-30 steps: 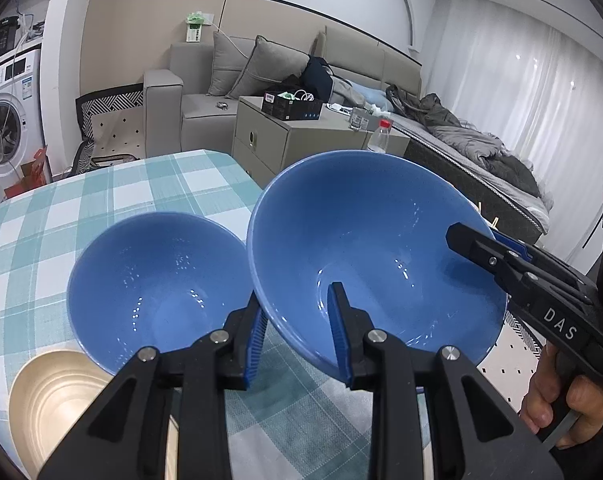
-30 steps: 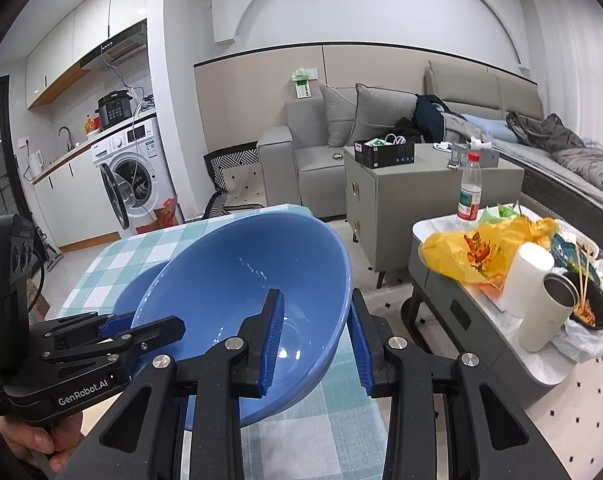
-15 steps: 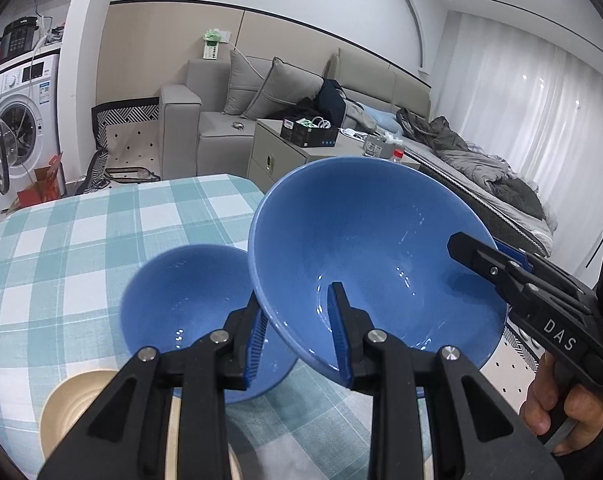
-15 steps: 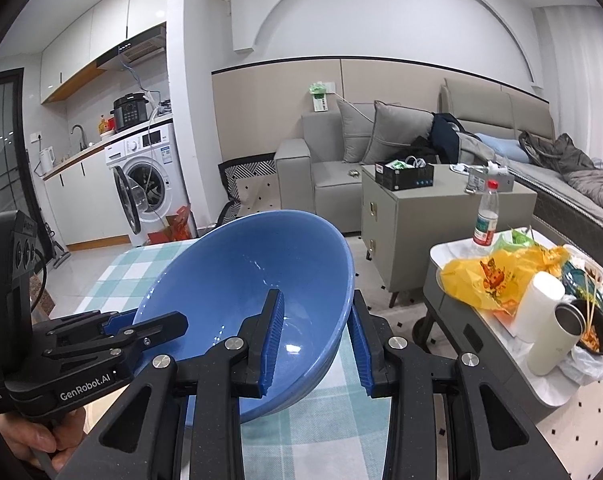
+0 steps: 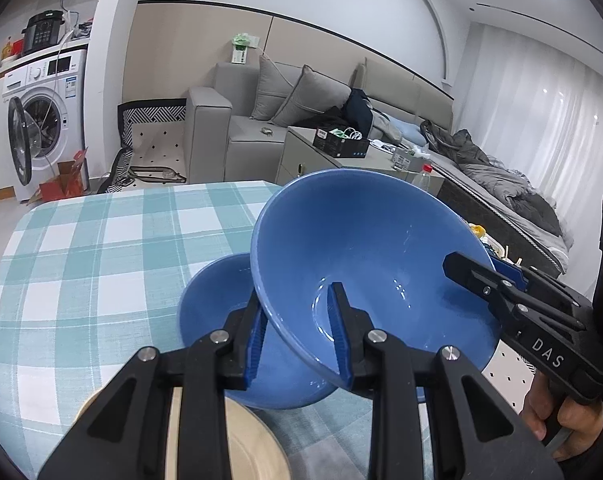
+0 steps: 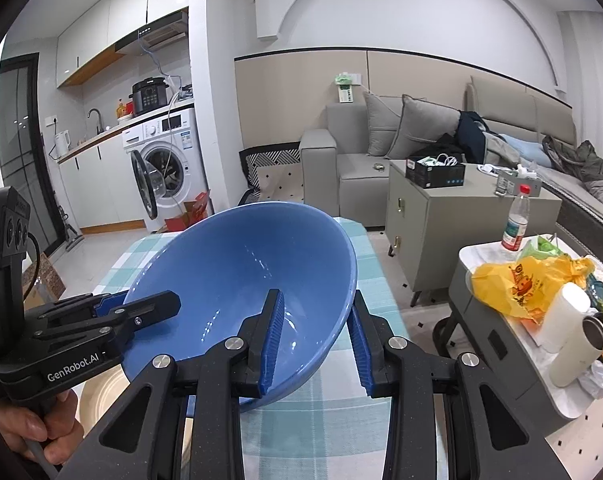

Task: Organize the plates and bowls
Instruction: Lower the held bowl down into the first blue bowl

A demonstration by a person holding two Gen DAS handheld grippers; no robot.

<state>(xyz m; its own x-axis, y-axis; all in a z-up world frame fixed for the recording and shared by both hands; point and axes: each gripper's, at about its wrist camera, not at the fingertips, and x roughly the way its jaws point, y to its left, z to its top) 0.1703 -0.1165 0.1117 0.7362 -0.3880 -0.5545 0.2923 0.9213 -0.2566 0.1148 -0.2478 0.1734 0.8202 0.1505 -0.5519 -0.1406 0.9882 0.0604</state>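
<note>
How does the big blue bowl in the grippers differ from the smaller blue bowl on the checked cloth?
The large glossy blue bowl is wider; the smaller blue bowl is narrower. The large one is tilted, clamped at its rim by both the left hand-held gripper and right hand-held gripper; the smaller sits upright on the table. Both are blue and empty.

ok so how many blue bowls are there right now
2. The large blue bowl is held up by its rim in both grippers. The smaller blue bowl sits on the checked table below it, partly hidden. Others may be out of view.
</note>
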